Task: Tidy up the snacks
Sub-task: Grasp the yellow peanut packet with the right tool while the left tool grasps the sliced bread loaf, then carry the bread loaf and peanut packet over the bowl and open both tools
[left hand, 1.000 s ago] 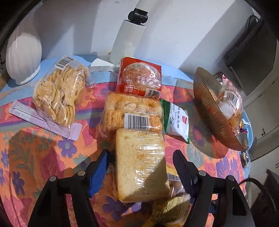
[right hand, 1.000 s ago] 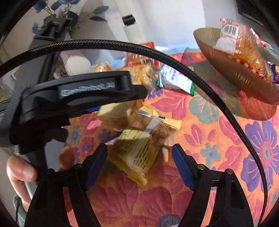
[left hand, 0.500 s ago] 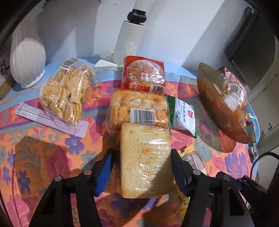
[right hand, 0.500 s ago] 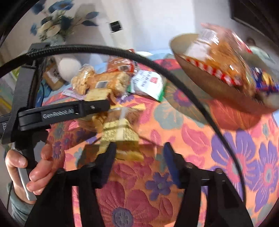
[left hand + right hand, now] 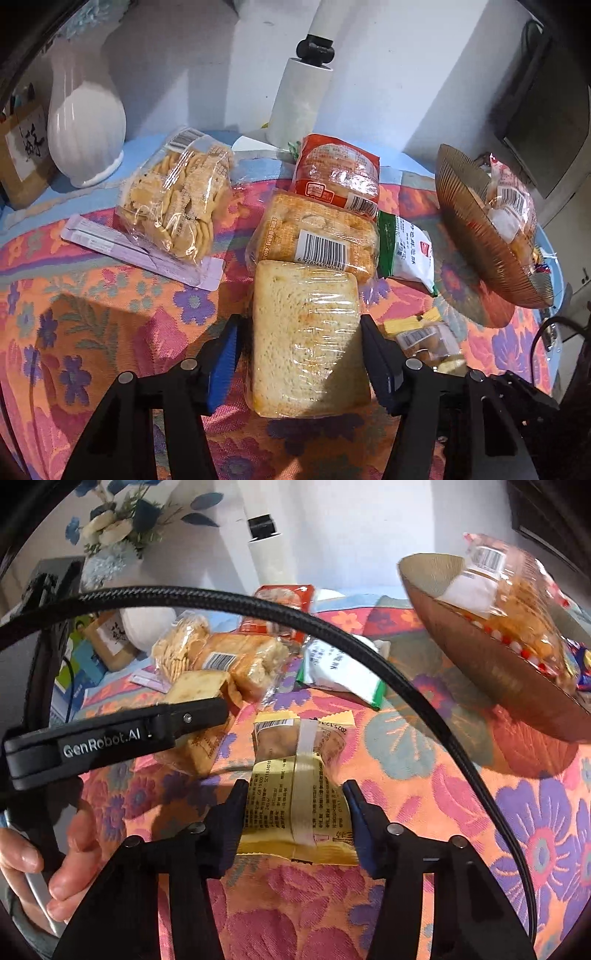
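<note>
Between the fingers of our left gripper (image 5: 300, 341) lies the wrapped bread slab (image 5: 306, 339), pale, toasted-looking, in clear film, flat on the table (image 5: 92, 332); the jaws have been closing, a sliver of gap still showing on the left. Our right gripper (image 5: 295, 805) has been closing on the yellow snack packet (image 5: 299, 794), printed back up, and now pinches its sides.
</note>
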`<state>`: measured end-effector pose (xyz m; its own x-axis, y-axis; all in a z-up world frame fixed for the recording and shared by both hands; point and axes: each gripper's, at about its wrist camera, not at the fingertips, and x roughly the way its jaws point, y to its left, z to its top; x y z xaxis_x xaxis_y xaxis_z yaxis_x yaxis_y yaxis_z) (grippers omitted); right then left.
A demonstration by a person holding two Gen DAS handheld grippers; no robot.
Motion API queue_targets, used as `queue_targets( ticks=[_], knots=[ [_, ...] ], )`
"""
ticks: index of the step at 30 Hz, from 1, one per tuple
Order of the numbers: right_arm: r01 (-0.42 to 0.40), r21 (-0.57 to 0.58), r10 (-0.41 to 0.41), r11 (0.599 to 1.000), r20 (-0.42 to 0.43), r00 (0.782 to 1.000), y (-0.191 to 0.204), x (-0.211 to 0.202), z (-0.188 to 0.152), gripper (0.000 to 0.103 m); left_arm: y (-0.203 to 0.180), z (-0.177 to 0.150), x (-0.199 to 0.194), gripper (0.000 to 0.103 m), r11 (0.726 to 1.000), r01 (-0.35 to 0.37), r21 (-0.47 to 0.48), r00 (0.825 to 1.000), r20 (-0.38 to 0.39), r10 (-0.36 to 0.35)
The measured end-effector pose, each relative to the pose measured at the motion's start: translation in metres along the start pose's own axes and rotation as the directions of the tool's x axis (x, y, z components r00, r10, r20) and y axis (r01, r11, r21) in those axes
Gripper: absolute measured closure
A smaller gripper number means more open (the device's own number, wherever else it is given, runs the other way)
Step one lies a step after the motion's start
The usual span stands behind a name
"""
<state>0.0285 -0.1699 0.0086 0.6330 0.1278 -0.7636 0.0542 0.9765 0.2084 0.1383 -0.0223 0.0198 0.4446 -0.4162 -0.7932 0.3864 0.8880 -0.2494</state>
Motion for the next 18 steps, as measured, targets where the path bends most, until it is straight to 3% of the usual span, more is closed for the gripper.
queue_targets(
  ticks=[6, 8, 12, 18],
  knots=[
    [0.004, 0.012, -0.004, 1.0, -0.008, 1.0, -0.011, -0.024, -0.014, 0.055, -0.014, -0.025, -0.019, 0.043, 0.999, -0.033, -0.005, 0.999, 0.007, 0.033],
    [0.01, 0.009, -0.01, 1.0, 0.0, 1.0, -0.016, -0.037, -0.021, 0.055, -0.022, -0.04, -0.033, 0.044, 0.998, -0.069, 0.003, 0.997, 0.046, 0.068],
    [0.02, 0.027, -0.021, 0.999, 0.023, 1.0, -0.028, -0.066, -0.028, 0.055, -0.038, -0.055, -0.068, 0.044, 0.999, -0.053, -0.001, 0.992, 0.117, 0.053],
    [0.015, 0.068, -0.022, 0.998, 0.117, 0.993, -0.047, -0.119, -0.026, 0.055, -0.09, -0.049, -0.115, 0.044, 0.994, -0.061, 0.093, 0.974, 0.221, 0.04]
  ],
)
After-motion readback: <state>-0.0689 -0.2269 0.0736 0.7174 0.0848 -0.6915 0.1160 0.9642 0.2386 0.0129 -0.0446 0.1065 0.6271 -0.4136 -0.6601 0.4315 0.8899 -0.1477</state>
